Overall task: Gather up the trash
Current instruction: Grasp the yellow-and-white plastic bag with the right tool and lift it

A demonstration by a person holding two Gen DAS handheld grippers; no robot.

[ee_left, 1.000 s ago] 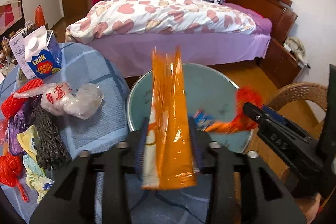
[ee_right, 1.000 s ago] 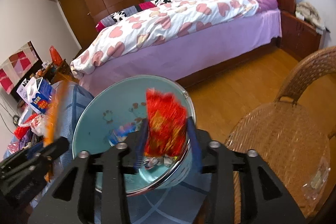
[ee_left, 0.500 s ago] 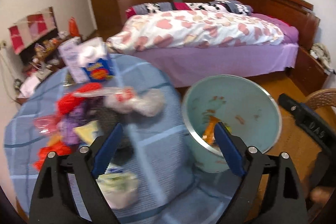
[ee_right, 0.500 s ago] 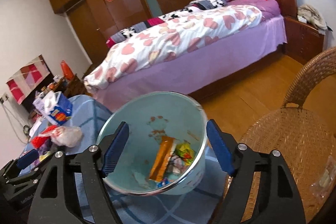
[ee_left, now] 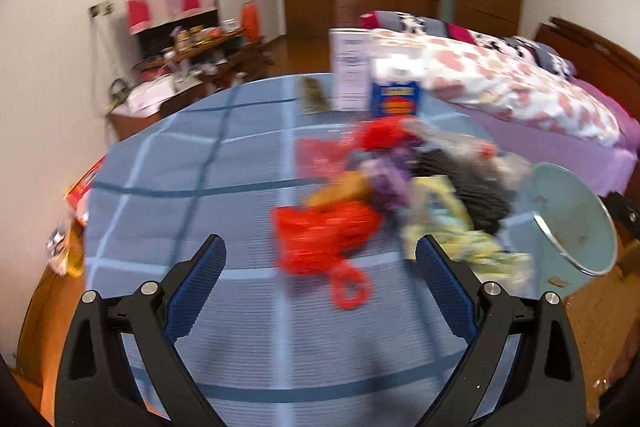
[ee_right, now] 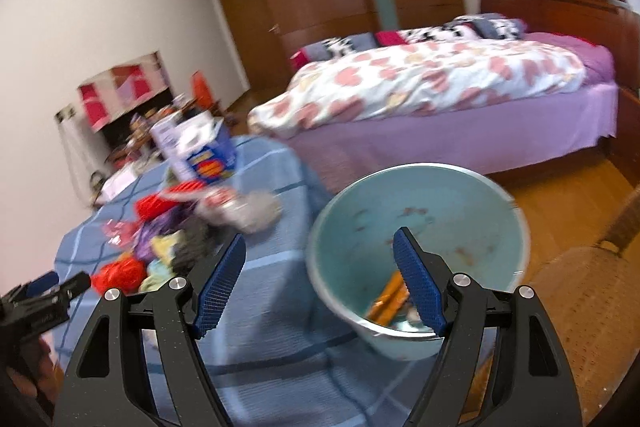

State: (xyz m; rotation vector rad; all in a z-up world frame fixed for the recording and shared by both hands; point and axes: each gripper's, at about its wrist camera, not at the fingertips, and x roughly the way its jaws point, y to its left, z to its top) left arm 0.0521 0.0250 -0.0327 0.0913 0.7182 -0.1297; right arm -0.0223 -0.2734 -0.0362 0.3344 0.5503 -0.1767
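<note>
A light-blue bin [ee_right: 420, 219] stands at the table's right edge with an orange wrapper [ee_right: 390, 297] and other scraps inside. My right gripper [ee_right: 320, 237] hangs open over the bin's near rim, empty. My left gripper [ee_left: 320, 247] points at the trash pile on the blue checked tablecloth [ee_left: 200, 167]; its jaws are opening and hold nothing. Just beyond its fingertips lies a red mesh bag [ee_left: 320, 231]. Behind that sit a yellow-green wrapper [ee_left: 452, 227], a black net [ee_left: 472, 187] and purple scraps [ee_left: 384, 179]. The bin [ee_left: 572, 223] shows at the right. The picture is blurred.
A blue and white carton [ee_left: 394, 99] stands at the table's far side beside a clear plastic bag [ee_right: 248, 207]. A wicker chair [ee_right: 592, 287] is to the right of the bin. A bed [ee_right: 440, 79] lies behind, and a cluttered side table [ee_left: 192, 59] stands at the back left.
Both grippers opened: the orange wrapper left the left one and the red wrapper left the right one, both now in the bin. The left gripper swung left over the trash pile.
</note>
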